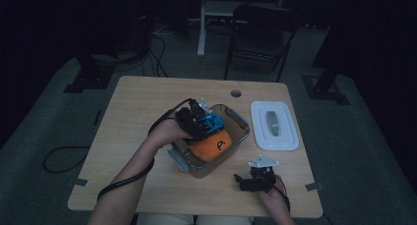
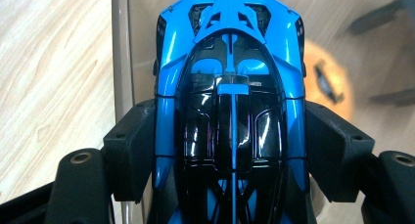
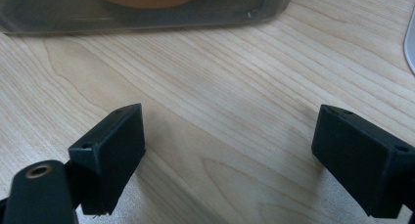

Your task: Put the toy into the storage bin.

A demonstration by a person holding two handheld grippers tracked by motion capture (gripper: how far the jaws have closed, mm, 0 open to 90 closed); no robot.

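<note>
A blue and black toy car (image 2: 230, 116) sits clamped by its sides between the pads of my left gripper (image 2: 230, 150). In the high view that gripper (image 1: 199, 123) holds the toy car (image 1: 211, 123) over the clear plastic container (image 1: 235, 118) in the middle of the table. An orange ball-like toy (image 1: 210, 145) with a black mark lies inside the container, and it shows blurred behind the car (image 2: 325, 82). My right gripper (image 3: 230, 155) rests open on the bare wood near the container's front wall (image 3: 147, 16); from above it (image 1: 252, 178) sits at the front right.
A white container lid (image 1: 274, 125) lies flat to the right of the container. The wooden table (image 1: 137, 107) has a cable hole (image 1: 236, 93) at the back. A dark chair (image 1: 258, 36) stands beyond the table's far edge.
</note>
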